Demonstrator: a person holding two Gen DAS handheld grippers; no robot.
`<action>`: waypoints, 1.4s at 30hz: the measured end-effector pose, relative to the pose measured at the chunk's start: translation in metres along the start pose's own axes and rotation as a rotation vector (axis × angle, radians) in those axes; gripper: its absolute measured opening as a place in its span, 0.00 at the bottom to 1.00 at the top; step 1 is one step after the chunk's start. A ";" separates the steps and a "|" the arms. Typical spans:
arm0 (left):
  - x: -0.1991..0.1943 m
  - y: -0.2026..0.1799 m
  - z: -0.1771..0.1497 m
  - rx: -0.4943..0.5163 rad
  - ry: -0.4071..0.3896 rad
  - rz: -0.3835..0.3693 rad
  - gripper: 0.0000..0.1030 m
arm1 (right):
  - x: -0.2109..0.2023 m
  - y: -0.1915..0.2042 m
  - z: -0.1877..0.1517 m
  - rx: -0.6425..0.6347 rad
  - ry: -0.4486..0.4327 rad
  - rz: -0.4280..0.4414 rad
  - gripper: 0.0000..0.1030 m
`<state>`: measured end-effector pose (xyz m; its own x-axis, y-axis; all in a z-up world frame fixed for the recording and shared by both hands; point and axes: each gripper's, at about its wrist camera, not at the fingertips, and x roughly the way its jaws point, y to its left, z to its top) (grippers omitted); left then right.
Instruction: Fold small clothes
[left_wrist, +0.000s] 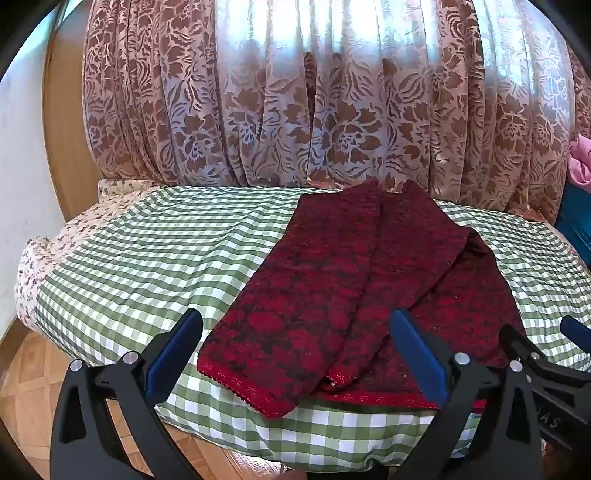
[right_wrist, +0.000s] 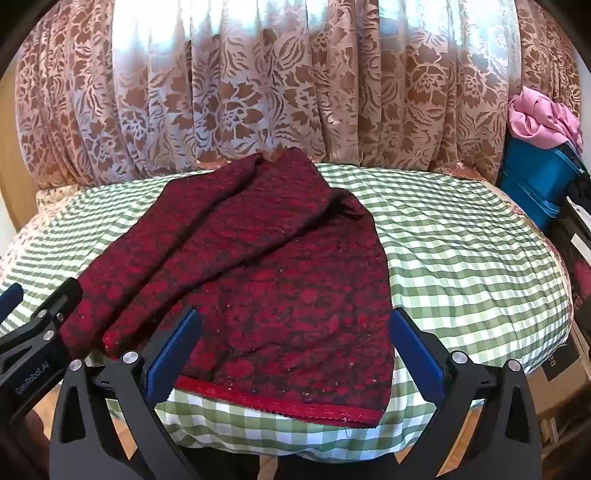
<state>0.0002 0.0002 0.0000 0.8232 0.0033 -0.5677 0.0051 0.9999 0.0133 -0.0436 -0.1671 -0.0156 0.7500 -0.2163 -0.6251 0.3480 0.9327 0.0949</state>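
Nubby red garment (right_wrist: 258, 266), gingham cloth (right_wrist: 461, 266), possibly cushioned beneath

My fingers over the garment's near edge

Garment (right_wrist: 258, 266) lies on the bed (right_wrist: 461, 258), curtain (right_wrist: 295, 92) behind; my left gripper (left_wrist: 295, 332) sits beside my right gripper (right_wrist: 295, 332).

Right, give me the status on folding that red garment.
Done: the red garment lies on the checked cloth, its two long strips already laid lengthwise over the body. In hand: nothing; left gripper and right gripper stand open near its hem. Left: fold it shorter.
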 end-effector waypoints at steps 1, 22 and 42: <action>-0.001 0.000 0.000 0.004 -0.006 -0.001 0.98 | 0.000 0.000 0.000 0.002 0.000 0.000 0.97; 0.006 0.005 0.000 -0.002 0.005 -0.009 0.98 | 0.008 0.014 -0.010 -0.038 0.051 0.025 0.97; 0.011 0.002 -0.004 0.027 0.007 0.018 0.98 | 0.012 0.019 -0.014 -0.048 0.055 0.037 0.97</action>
<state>0.0069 0.0021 -0.0095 0.8192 0.0219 -0.5731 0.0054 0.9989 0.0458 -0.0353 -0.1477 -0.0323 0.7292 -0.1662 -0.6638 0.2924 0.9527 0.0827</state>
